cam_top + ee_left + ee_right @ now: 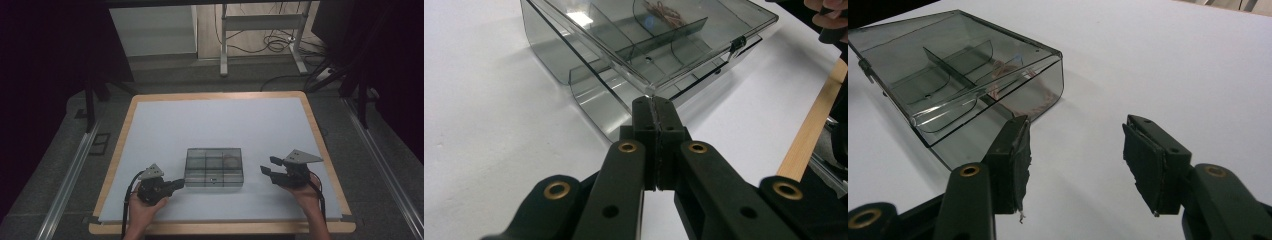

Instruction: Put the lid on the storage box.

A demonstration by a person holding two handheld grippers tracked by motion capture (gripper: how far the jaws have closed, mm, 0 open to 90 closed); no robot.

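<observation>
— How's the light from above?
— Dim. The room around my worktop (165, 125) is nearly black, and the picture is soft and grainy.
— And along my tools?
— Brighter. Glare streaks the clear box (659, 45) lid, soft shadows lie beneath it, and the nearest black parts blur.

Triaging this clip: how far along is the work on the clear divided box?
Early. Done: the lid of the clear divided box looks slightly lifted at the left corner, judging by the left gripper view. In hand: the left claw, jaws shut, has its tip at that lid corner; the right claw waits open beside the box, holding nothing. Left: opening the lid fully; the reddish bits sit in their compartment.
</observation>
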